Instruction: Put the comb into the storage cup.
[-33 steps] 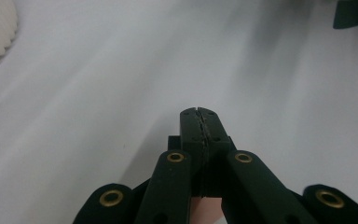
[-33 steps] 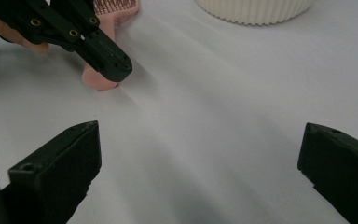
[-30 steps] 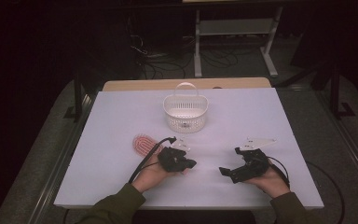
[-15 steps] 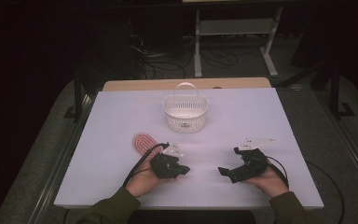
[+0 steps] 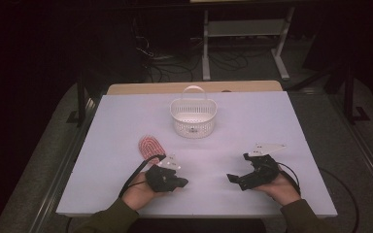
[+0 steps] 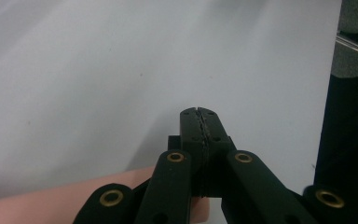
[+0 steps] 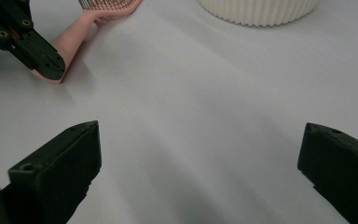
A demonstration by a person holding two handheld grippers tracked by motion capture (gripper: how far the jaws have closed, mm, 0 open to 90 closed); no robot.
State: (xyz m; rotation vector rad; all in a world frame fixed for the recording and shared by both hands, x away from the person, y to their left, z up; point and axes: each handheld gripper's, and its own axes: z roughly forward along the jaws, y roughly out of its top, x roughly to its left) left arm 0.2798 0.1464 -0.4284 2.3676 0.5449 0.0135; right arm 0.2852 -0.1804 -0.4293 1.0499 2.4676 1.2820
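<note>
brush: a pink hairbrush point(image 5: 151, 145) lay flat on the table point(image 5: 102, 184), left of centre, in front and to the left of the basket point(image 5: 193, 117); its handle end ran back under the left gripper's cable, so only the oval bristle head was clear in the high view.
how it would handle: probably light, stiff plastic; the bristle bed would likely give and slide under pads, and the smooth back looked slippery.
where to grip: best judged at the handle or the neck just below the head, across its narrow width; the head looked too broad and springy for a sure hold.
basket: white, perforated, handle upright, well apart from both grippers; it looked empty from above.
left gripper point(image 5: 180, 182): jaws pressed fully together with nothing between them, as the left gripper view showed point(image 6: 199, 122); it sat low over the table just in front of the brush, pointing right and away from it.
left hand point(image 5: 138, 189): palm wrapped under the body, forearm entering from the bottom edge.
right gripper point(image 5: 232, 178): jaws spread wide and empty, aimed left across bare table toward the left gripper.
right hand point(image 5: 279, 187): resting low near the front edge, wrist turned inward.
brush from the right: its head edge point(image 7: 107, 4) showed at the top of the right gripper view.
</note>
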